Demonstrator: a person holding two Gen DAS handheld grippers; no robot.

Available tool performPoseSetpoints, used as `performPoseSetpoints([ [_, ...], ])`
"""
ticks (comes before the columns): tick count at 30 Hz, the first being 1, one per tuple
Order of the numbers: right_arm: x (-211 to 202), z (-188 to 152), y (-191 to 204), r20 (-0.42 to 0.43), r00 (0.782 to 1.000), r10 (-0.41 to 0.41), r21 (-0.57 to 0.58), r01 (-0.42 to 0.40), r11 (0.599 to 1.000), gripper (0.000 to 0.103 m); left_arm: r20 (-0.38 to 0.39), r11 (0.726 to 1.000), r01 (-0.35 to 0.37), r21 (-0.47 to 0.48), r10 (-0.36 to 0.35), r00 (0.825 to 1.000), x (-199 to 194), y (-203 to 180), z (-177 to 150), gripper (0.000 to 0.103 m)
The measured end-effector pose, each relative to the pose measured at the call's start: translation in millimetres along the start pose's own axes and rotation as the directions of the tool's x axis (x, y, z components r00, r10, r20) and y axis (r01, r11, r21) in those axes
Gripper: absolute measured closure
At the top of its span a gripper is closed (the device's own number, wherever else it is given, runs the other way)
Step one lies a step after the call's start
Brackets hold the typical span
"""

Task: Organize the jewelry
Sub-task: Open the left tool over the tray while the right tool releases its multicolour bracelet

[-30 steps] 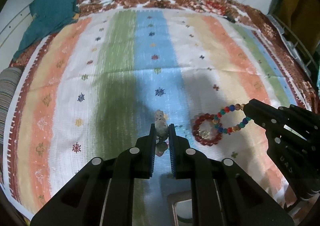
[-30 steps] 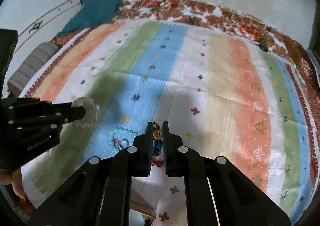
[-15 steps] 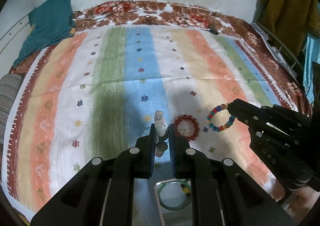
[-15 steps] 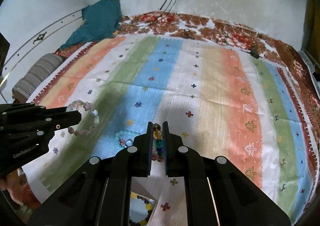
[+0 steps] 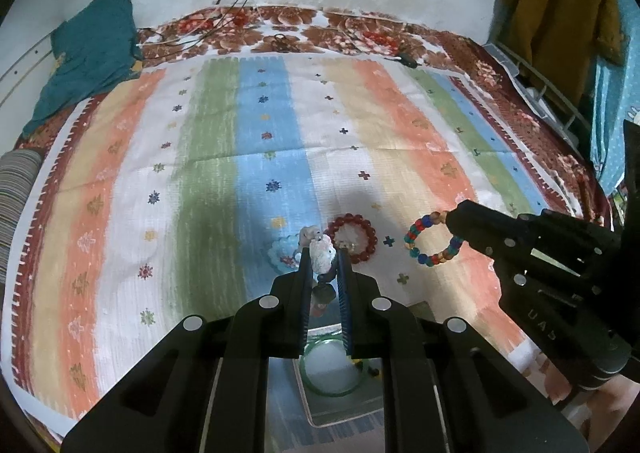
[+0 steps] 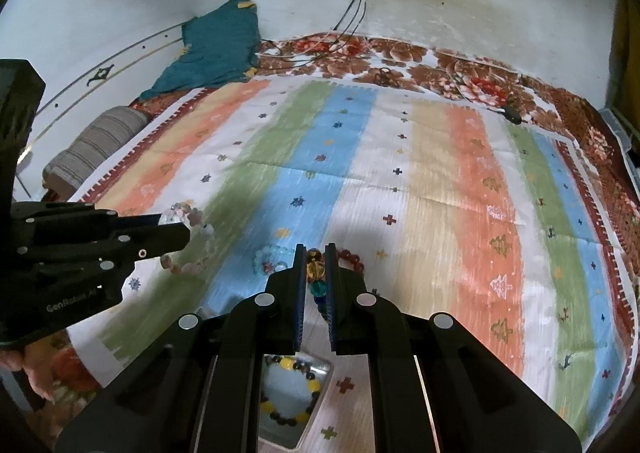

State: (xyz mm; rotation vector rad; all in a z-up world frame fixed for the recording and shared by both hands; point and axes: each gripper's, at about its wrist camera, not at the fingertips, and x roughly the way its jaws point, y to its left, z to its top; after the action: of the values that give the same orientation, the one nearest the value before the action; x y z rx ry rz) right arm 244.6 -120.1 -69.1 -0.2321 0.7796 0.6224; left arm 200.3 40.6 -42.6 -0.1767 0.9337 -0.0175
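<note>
your left hand-held gripper (image 5: pixel 325 261) is clamped on a pale bracelet (image 5: pixel 321 256); your right hand-held gripper (image 6: pixel 316 265) pinches a colourful bracelet (image 6: pixel 315 271) above the bed (image 6: pixel 440 189).

Both held bracelets (image 5: pixel 322 257) now higher.

left gripper (image 5: pixel 325 267): jaws clamped, angled downward | right gripper (image 6: pixel 316 273): jaws clamped, angled downward, apart from left
</note>
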Motion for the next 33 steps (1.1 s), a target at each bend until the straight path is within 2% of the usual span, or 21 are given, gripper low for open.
performPoseSetpoints([
  [15, -17, -27, 11, -0.020, 0.999, 0.042, -0.016, -0.042, 0.999, 0.093, 0.025, 0.999, 0.039, 0.029, -0.040, 0.999, -28, -16, -30, 0.091],
  [26, -22, -44, 16, -0.053, 0.995, 0.082, -0.021, -0.083, 0.996, 0.093, 0.005, 0.998, 0.053, 0.029, -0.053, 0.999, -33, -19, -47, 0.091],
  [29, -18, -48, 13, -0.089, 0.994, 0.065, -0.006, -0.066, 0.998, 0.092, -0.025, 0.999, 0.048, 0.002, -0.048, 0.999, -29, -15, -50, 0.087],
  [30, -18, -48, 11, -0.091, 0.994, 0.052, -0.003, -0.053, 0.999, 0.088, -0.030, 0.999, 0.041, -0.002, -0.041, 0.999, -28, -14, -51, 0.084],
  [31, -18, -48, 9, -0.088, 0.995, 0.046, 0.005, -0.045, 0.999, 0.075, -0.030, 1.000, 0.028, -0.011, -0.028, 0.999, -28, -11, -51, 0.082],
  [33, -19, -47, 4, -0.080, 0.996, 0.040, 0.026, -0.038, 0.999, 0.066, -0.026, 0.999, 0.023, -0.036, -0.024, 0.999, -28, -4, -49, 0.077],
])
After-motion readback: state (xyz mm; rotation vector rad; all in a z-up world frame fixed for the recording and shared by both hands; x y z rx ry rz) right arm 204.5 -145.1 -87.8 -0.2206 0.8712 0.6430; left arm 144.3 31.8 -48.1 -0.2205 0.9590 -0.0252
